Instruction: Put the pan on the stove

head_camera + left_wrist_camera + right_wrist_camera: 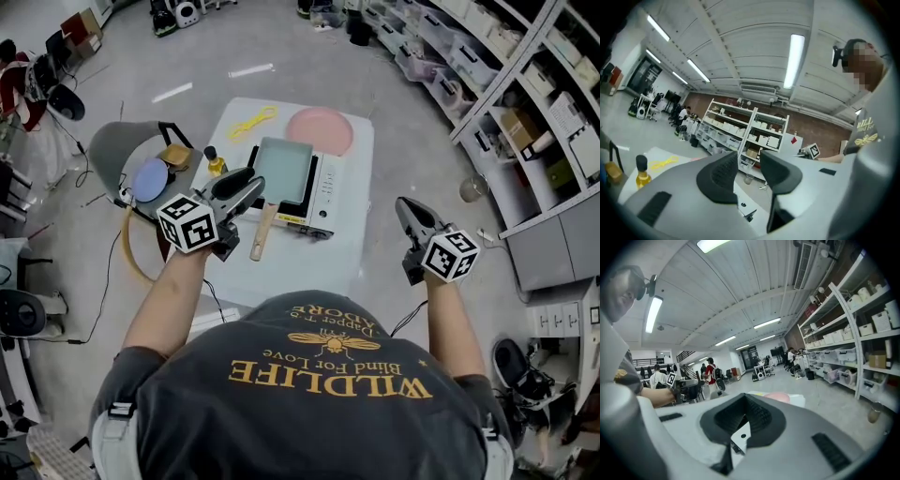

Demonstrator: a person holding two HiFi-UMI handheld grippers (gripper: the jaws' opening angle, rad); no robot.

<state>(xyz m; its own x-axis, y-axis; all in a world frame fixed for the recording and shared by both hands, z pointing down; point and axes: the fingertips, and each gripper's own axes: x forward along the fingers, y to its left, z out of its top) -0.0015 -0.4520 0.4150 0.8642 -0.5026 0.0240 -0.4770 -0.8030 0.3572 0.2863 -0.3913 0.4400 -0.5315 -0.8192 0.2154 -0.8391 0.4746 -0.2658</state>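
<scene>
I see left gripper (251, 186) part open, nothing between jaws, near pan handle (263, 230); right gripper (403, 204) closed, empty, beside table (300, 267); pan (281, 171) on stove (326, 192); bottle (216, 161) behind left gripper.

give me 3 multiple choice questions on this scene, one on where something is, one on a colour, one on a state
1. Where does the pan sit?
A. on the floor
B. on the stove
C. on a shelf

2. What colour is the round plate beyond the stove?
A. pink
B. black
C. green

3. How do the left gripper's jaws stand?
A. shut on the pan's handle
B. apart, with nothing between them
C. shut on a bottle

Answers:
1 B: the head view shows the pan resting on top of the stove.
2 A: the plate is plainly pink in the head view.
3 B: the left gripper view shows a gap with only the room behind it.
</scene>
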